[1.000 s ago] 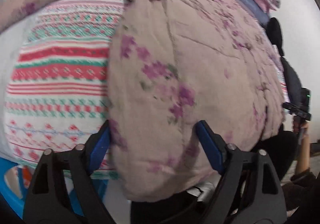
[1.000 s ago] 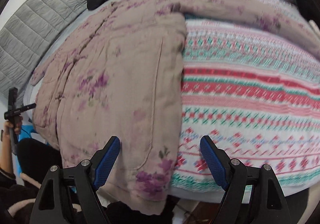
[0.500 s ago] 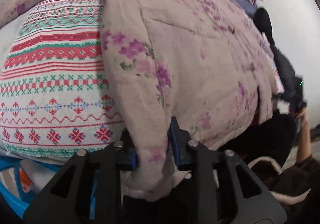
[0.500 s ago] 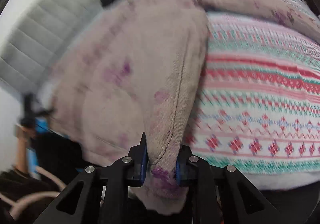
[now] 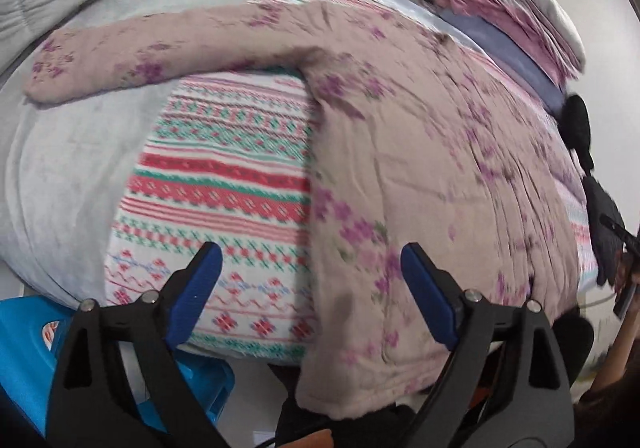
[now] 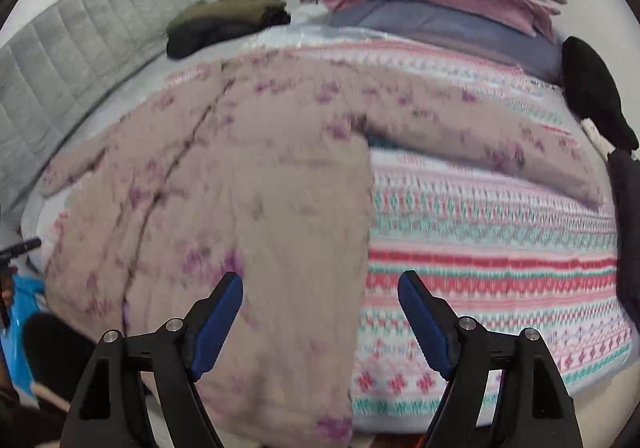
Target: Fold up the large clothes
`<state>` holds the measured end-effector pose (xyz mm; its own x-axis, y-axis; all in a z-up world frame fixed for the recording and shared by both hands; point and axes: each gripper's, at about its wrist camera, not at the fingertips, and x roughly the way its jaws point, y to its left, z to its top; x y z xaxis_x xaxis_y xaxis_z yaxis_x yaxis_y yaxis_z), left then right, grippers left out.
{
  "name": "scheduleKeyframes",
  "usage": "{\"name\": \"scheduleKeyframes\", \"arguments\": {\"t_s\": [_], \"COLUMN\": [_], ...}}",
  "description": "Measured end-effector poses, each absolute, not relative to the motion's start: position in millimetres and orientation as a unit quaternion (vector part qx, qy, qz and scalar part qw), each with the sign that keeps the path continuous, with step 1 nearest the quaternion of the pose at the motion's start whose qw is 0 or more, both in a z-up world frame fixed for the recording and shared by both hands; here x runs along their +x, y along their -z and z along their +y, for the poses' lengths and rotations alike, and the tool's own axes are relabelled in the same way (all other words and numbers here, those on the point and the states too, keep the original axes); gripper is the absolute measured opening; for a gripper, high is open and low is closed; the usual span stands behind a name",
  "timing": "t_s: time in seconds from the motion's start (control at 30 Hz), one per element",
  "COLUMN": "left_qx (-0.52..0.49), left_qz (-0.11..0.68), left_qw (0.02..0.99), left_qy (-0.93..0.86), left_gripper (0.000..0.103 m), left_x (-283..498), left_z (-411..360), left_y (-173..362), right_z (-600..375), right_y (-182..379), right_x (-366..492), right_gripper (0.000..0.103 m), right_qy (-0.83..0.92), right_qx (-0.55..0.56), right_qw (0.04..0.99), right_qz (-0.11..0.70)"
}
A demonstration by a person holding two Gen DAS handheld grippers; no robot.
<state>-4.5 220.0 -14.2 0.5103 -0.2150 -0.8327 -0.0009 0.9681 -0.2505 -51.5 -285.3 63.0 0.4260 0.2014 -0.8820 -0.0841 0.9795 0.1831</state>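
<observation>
Your left hand-held gripper (image 5: 308,288) and right hand-held gripper (image 6: 320,308) have both just sprung wide and grip nothing. The floral padded coat (image 5: 420,151) lies spread on the patterned blanket (image 5: 224,183) across the bed (image 5: 72,151), hem overhanging the near edge.

One floral padded robe (image 5: 420,135), one patterned blanket (image 5: 224,183), two tools, left (image 5: 310,286), right (image 6: 320,312)

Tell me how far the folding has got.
Done: the floral garment lies spread flat on the patterned blanket, sleeves out. In hand: nothing; the left hand-held gripper and right hand-held gripper have just opened above its hem. Left: every fold.
</observation>
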Motion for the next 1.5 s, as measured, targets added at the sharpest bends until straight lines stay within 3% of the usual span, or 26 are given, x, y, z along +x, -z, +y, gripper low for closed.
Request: {"name": "scheduleKeyframes", "arguments": {"t_s": [0.2, 0.47, 0.63, 0.83, 1.1, 1.2, 1.3, 1.37, 1.5], "left_qx": [-0.174, -0.228, -0.235, -0.314, -0.37, -0.376, -0.392, -0.396, -0.37], "left_qz": [0.461, 0.424, 0.423, 0.403, 0.346, 0.32, 0.305, 0.304, 0.266], "left_qw": [0.87, 0.872, 0.863, 0.839, 0.834, 0.836, 0.83, 0.825, 0.852], "left_qy": [0.012, -0.089, -0.147, -0.188, -0.22, -0.237, -0.253, -0.265, -0.257], "left_gripper": [0.091, 0.091, 0.091, 0.091, 0.087, 0.079, 0.063, 0.023, 0.016], "left_x": [21, 63, 89, 107, 121, 124, 129, 131, 128], "left_z": [255, 310, 350, 403, 448, 460, 475, 482, 469], "left_y": [3, 24, 45, 61, 84, 84, 85, 85, 54], "right_z": [-254, -208, -189, -175, -156, -150, -148, -148, -152], "right_y": [-72, -43, -20, 9, 6, 4, 5, 7, 7], "right_x": [3, 60, 72, 78, 84, 84, 83, 84, 85], "right_gripper": [0.082, 0.082, 0.082, 0.082, 0.082, 0.082, 0.082, 0.082, 0.082], "right_qy": [-0.086, -0.12, -0.129, -0.125, -0.141, -0.15, -0.152, -0.151, -0.145], "right_qx": [0.076, 0.092, 0.086, 0.085, 0.06, 0.055, 0.053, 0.053, 0.058], "right_qw": [0.856, 0.848, 0.85, 0.847, 0.87, 0.873, 0.872, 0.871, 0.871], "right_qz": [0.504, 0.507, 0.503, 0.509, 0.469, 0.46, 0.462, 0.465, 0.465]}}
